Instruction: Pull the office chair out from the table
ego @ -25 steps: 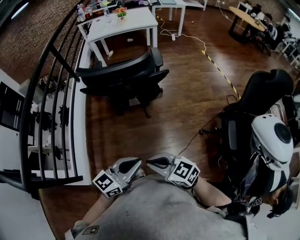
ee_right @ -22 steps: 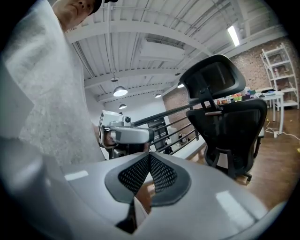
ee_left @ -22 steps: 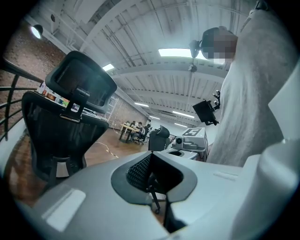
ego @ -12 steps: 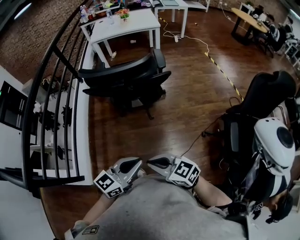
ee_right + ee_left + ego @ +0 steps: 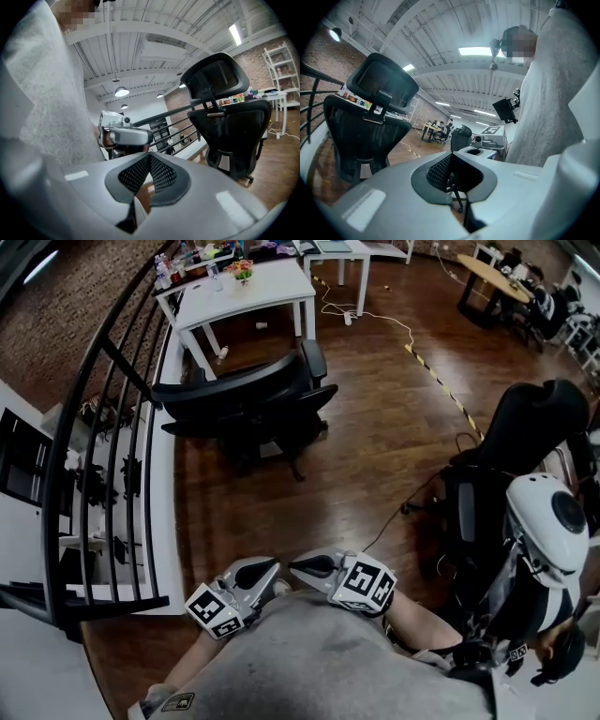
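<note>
The black office chair [image 5: 248, 404] stands on the wood floor, a little in front of the white table [image 5: 246, 292], its back toward me. My left gripper [image 5: 269, 569] and right gripper [image 5: 303, 565] hover close to my body at the bottom of the head view, tips nearly meeting, far from the chair. Both are shut with nothing between the pads. In the left gripper view the chair [image 5: 365, 126] rises at the left beyond the closed left gripper [image 5: 449, 157]. In the right gripper view the chair [image 5: 229, 122] stands to the right of the closed right gripper [image 5: 149, 157].
A black metal railing [image 5: 103, 427] runs along the left. A second black chair [image 5: 525, 446] and a white domed device [image 5: 548, 521] stand at the right, with a cable [image 5: 394, 512] on the floor. Yellow-black tape [image 5: 441, 381] crosses the floor. People sit at a far table [image 5: 492, 277].
</note>
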A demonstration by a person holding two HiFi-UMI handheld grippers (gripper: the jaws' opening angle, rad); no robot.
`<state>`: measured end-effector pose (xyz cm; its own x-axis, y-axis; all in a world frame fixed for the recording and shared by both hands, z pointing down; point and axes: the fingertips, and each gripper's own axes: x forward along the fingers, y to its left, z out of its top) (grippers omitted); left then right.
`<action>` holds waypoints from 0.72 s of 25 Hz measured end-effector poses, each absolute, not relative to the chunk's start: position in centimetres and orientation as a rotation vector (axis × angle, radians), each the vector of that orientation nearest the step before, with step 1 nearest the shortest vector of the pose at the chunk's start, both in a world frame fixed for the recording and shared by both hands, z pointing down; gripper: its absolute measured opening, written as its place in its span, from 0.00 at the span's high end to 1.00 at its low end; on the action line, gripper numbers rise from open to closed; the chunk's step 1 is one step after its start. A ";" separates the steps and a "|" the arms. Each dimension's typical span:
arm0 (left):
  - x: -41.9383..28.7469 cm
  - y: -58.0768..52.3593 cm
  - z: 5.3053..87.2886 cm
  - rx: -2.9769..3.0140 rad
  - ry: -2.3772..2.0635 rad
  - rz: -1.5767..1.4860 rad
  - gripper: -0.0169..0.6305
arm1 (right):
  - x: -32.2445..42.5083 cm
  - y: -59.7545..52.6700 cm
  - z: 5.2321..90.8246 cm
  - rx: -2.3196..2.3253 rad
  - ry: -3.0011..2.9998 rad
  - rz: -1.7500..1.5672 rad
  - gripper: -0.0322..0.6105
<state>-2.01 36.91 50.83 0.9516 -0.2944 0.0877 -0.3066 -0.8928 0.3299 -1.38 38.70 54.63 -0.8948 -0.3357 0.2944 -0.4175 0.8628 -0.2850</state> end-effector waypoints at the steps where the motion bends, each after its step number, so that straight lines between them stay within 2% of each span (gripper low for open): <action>1: -2.0 36.9 50.8 2.759 -0.440 0.050 0.97 | -1.4 38.7 54.6 0.575 -2.800 0.506 0.94; 18: -1.6 37.6 50.6 2.742 -0.463 0.050 0.97 | -1.0 39.3 54.3 0.567 -2.806 0.518 0.94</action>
